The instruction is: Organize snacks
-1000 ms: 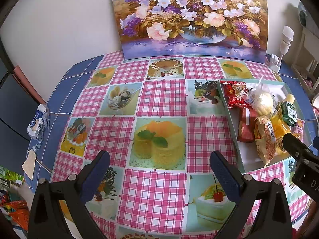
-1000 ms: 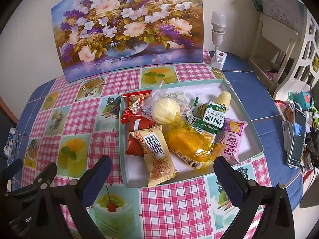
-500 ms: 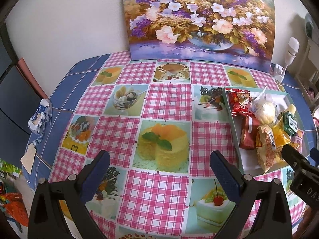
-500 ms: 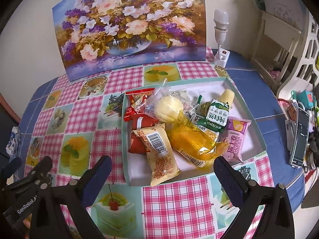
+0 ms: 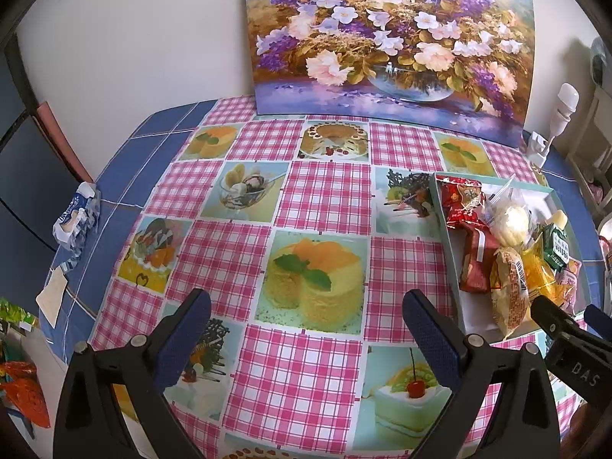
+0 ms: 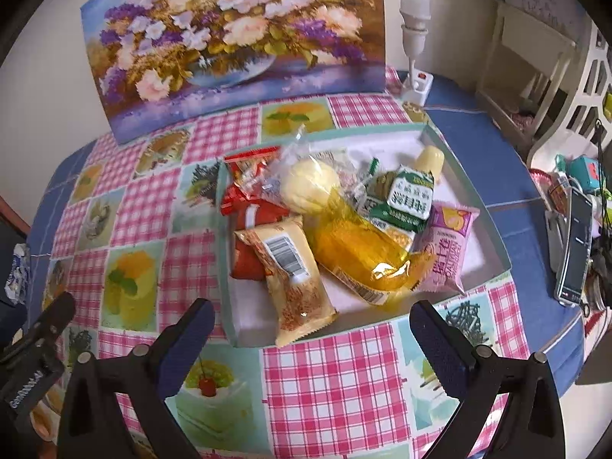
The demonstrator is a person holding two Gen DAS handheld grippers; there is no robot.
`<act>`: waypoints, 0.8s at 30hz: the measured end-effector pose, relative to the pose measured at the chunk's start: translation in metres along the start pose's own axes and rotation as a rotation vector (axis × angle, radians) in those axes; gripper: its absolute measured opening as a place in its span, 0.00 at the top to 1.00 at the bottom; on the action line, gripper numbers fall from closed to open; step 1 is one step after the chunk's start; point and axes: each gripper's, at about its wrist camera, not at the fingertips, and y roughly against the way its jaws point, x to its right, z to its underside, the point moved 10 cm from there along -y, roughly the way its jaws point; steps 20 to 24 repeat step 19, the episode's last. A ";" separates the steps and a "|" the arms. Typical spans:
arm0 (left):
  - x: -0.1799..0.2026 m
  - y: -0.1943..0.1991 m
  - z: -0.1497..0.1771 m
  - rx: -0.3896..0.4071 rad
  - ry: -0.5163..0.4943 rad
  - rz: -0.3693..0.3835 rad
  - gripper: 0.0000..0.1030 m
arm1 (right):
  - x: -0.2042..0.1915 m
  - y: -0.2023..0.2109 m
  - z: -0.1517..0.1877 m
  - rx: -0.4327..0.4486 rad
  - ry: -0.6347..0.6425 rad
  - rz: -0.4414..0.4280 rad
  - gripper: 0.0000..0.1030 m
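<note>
A shallow teal-rimmed tray (image 6: 491, 243) (image 5: 438, 206) holds several wrapped snacks: a red packet (image 6: 248, 181), a round bun in clear wrap (image 6: 310, 185), a tan barcode packet (image 6: 294, 279), a yellow packet (image 6: 363, 256), a green-and-white pouch (image 6: 409, 197) and a pink packet (image 6: 449, 244). My right gripper (image 6: 308, 325) hangs open just in front of the tray's near edge, nothing between its fingers. My left gripper (image 5: 306, 315) stands open over the bare tablecloth, left of the tray. The right gripper's tip (image 5: 566, 325) shows at the left view's lower right.
A flower painting (image 5: 390, 38) leans against the wall at the table's back. A white lamp (image 6: 415, 46) stands at the back right. A crumpled blue-white wrapper (image 5: 74, 216) lies at the left edge. A phone (image 6: 573, 252) and clutter sit right of the table.
Both grippers have drawn back and risen a little, so the table looks farther away; the right view has also turned slightly. Both stay open and the snacks have not moved.
</note>
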 end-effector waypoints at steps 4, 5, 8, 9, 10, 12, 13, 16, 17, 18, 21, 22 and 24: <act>0.001 -0.002 0.001 -0.006 -0.002 0.002 0.03 | 0.002 -0.006 0.004 -0.027 -0.002 0.006 0.00; 0.001 -0.002 0.002 -0.007 -0.003 0.002 0.03 | 0.002 -0.006 0.005 -0.031 -0.004 0.006 0.00; 0.002 -0.003 0.002 -0.011 -0.004 0.004 0.03 | 0.003 -0.009 0.006 -0.045 -0.013 0.001 0.00; 0.002 -0.003 0.002 -0.011 -0.004 0.004 0.03 | 0.004 -0.010 0.007 -0.049 -0.015 0.000 0.00; 0.002 -0.003 0.002 -0.010 -0.004 0.005 0.03 | 0.004 -0.011 0.007 -0.053 -0.017 -0.001 0.00; 0.002 -0.003 0.002 -0.011 -0.005 0.005 0.03 | 0.004 -0.012 0.008 -0.059 -0.021 -0.003 0.00; 0.002 -0.003 0.002 -0.012 -0.005 0.005 0.03 | 0.004 -0.012 0.008 -0.062 -0.022 -0.003 0.00; 0.002 -0.004 0.002 -0.013 -0.005 0.005 0.03 | 0.004 -0.013 0.009 -0.063 -0.026 -0.006 0.00; 0.002 -0.004 0.002 -0.013 -0.004 0.005 0.03 | 0.003 -0.013 0.009 -0.063 -0.025 -0.007 0.00; 0.002 -0.004 0.002 -0.012 -0.004 0.005 0.03 | 0.003 -0.013 0.009 -0.064 -0.023 -0.007 0.00; 0.002 -0.004 0.002 -0.012 -0.004 0.005 0.03 | 0.002 -0.013 0.009 -0.065 -0.020 -0.009 0.00; 0.002 -0.004 0.002 -0.012 -0.004 0.005 0.03 | 0.002 -0.013 0.009 -0.065 -0.020 -0.009 0.00; 0.002 -0.004 0.002 -0.012 -0.004 0.005 0.03 | 0.002 -0.013 0.009 -0.065 -0.020 -0.009 0.00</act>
